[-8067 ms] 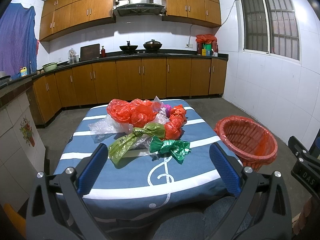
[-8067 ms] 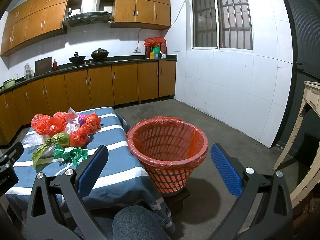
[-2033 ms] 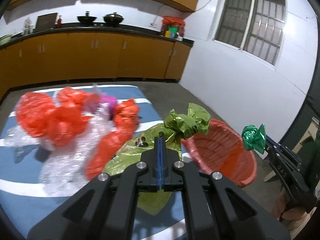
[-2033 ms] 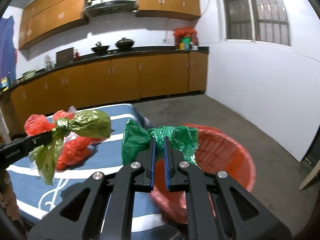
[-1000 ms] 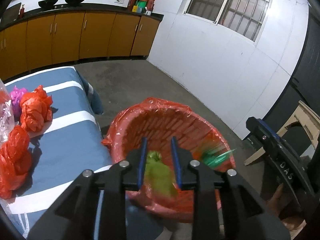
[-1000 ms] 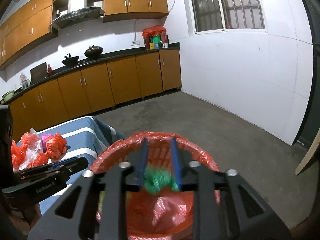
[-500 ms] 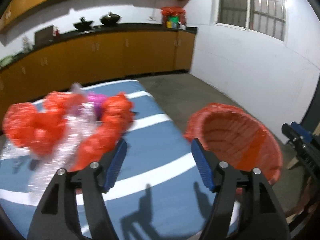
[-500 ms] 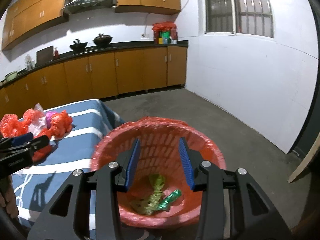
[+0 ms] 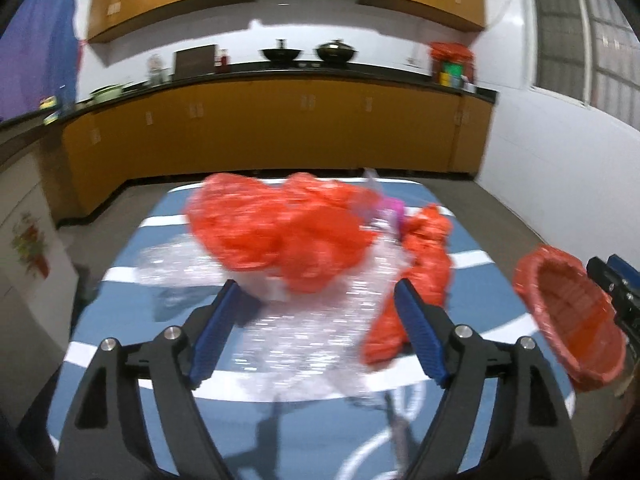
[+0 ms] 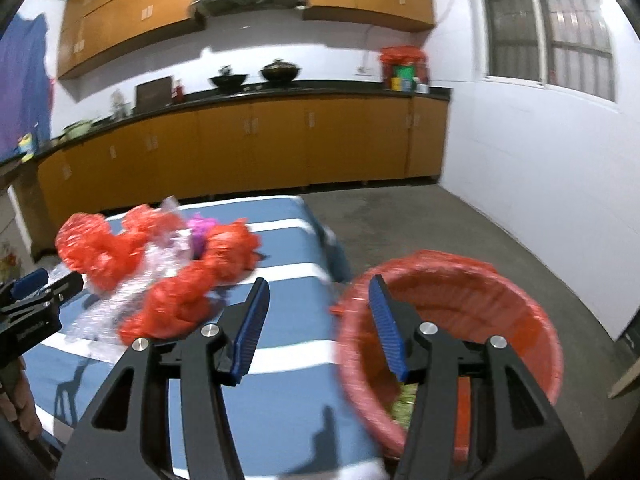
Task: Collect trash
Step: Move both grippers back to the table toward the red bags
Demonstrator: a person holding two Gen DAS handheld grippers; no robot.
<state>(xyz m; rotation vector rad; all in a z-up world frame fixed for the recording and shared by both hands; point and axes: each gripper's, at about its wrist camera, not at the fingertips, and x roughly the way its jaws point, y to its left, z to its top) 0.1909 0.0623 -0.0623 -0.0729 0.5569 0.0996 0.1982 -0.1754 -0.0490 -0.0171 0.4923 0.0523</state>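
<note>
A heap of crumpled red plastic bags and clear plastic film lies on the blue striped table. My left gripper hovers over the film, its jaws opening, nothing pressed between them. A long red bag lies just right of it. My right gripper hangs between the table's right edge and the red basket, jaws opening and empty. Green trash shows inside the basket. The red bags lie left of the right gripper.
A small pink piece sits among the bags. Kitchen cabinets with pots on the counter line the far wall. The concrete floor spreads behind the basket. A hand holds the left gripper at the left edge.
Both grippers let their green bags drop into the basket and swung left toward the table. Both sets of jaws have widened. The left one now faces the red heap.
</note>
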